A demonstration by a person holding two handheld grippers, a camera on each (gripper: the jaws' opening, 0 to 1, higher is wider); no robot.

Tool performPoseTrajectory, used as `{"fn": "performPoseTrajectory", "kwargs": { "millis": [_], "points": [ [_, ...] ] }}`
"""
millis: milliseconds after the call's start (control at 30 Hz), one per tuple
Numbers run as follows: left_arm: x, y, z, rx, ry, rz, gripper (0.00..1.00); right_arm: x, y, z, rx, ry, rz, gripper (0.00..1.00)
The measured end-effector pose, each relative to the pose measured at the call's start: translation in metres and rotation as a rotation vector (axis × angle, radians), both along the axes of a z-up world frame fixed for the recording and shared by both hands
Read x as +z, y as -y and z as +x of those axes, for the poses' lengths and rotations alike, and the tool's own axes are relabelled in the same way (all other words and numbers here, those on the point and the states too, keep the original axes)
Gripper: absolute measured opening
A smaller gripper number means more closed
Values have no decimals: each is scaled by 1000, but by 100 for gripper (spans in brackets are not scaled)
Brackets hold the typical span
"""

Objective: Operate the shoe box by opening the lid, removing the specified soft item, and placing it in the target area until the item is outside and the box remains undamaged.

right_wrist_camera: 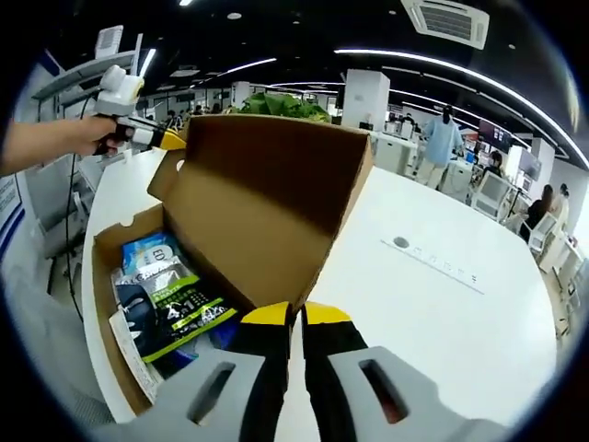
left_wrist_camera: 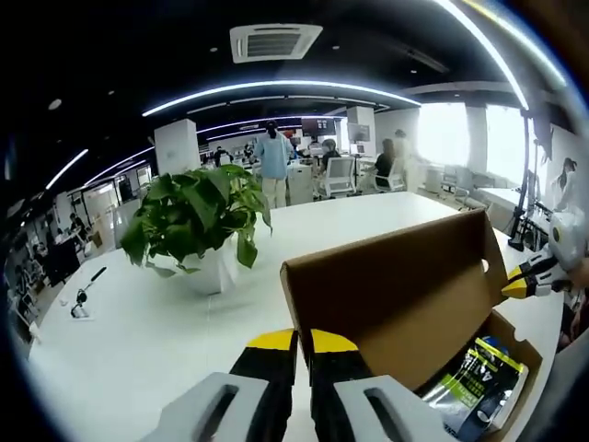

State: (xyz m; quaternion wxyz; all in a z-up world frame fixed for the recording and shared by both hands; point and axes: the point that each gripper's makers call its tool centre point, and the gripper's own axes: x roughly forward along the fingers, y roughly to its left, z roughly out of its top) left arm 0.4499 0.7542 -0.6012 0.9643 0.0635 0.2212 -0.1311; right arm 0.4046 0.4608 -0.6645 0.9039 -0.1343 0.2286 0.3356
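Observation:
An open brown cardboard shoe box [left_wrist_camera: 511, 336] [right_wrist_camera: 106, 249] stands on the white table, its lid [left_wrist_camera: 386, 276] [right_wrist_camera: 267, 198] raised upright. Inside lie soft packs: a black-and-green pouch [left_wrist_camera: 479, 387] [right_wrist_camera: 170, 308] and a blue-and-white one [right_wrist_camera: 147, 258] behind it. My left gripper [left_wrist_camera: 299, 343] is shut on one free corner of the lid; in the right gripper view it [right_wrist_camera: 166, 138] shows at the upper left, held by a hand. My right gripper [right_wrist_camera: 302, 318] is shut on the lid's other corner; in the left gripper view it [left_wrist_camera: 515, 285] meets the lid's right edge.
A leafy potted plant [left_wrist_camera: 198, 221] [right_wrist_camera: 281, 103] stands on the table [left_wrist_camera: 138, 341] [right_wrist_camera: 442, 304] just behind the lid. A small pen stand [left_wrist_camera: 85, 299] sits far left. The tabletop has a round cable hole [right_wrist_camera: 400, 242]. People and desks fill the office behind.

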Motion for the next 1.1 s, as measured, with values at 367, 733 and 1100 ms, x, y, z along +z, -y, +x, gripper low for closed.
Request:
{"fn": "performPoseTrajectory", "kwargs": {
  "millis": [367,733,1100],
  "points": [
    [-6,0,-2,24,-34,-5,4,0,-1,2,-1,10,-9,1],
    [-30,-1,-30,42,-96,10,6,-1,-2,6,9,11,-27,1],
    [-51,-4,-50,75,-139,2,6,-3,-2,13,24,5,-43,2]
  ]
}}
